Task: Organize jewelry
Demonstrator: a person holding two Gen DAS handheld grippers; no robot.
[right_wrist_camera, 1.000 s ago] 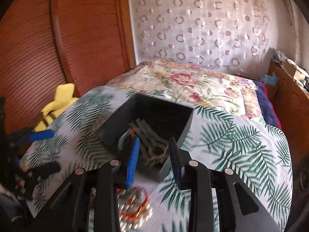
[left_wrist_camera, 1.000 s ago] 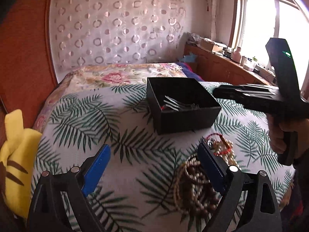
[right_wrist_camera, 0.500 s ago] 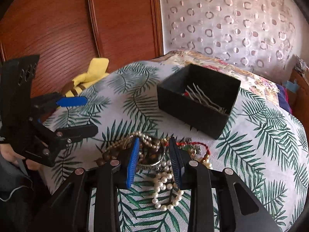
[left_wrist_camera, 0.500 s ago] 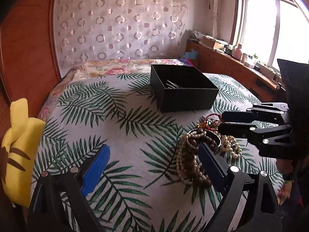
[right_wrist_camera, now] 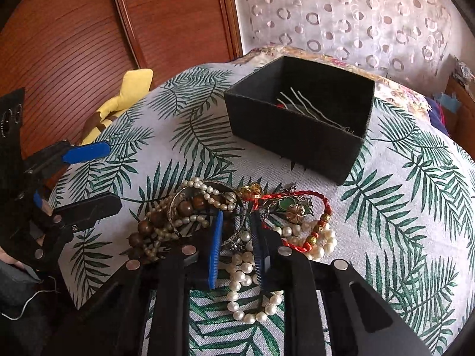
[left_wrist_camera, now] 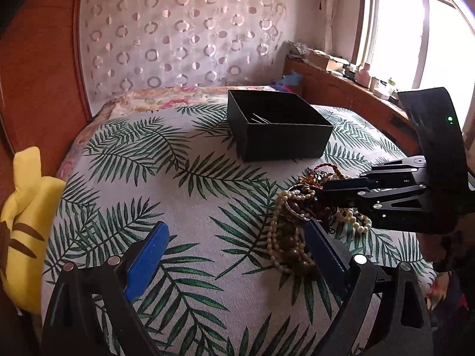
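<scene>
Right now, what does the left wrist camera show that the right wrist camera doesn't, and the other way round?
Only the left wrist view shows the bright window and the cluttered wooden ledge under it. Only the right wrist view shows the red cord bracelet and the green pendant clearly, with the right gripper narrowed over the jewelry pile. Both show the black box, the pile, the yellow plush and the leaf-print cover.

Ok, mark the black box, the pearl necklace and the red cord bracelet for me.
black box (right_wrist_camera: 297, 142), right wrist view, on its near outer wall.
pearl necklace (right_wrist_camera: 239, 276), right wrist view, on the white beads lying between the blue pads.
red cord bracelet (right_wrist_camera: 314, 197), right wrist view, on the twisted red cord's far curve.
</scene>
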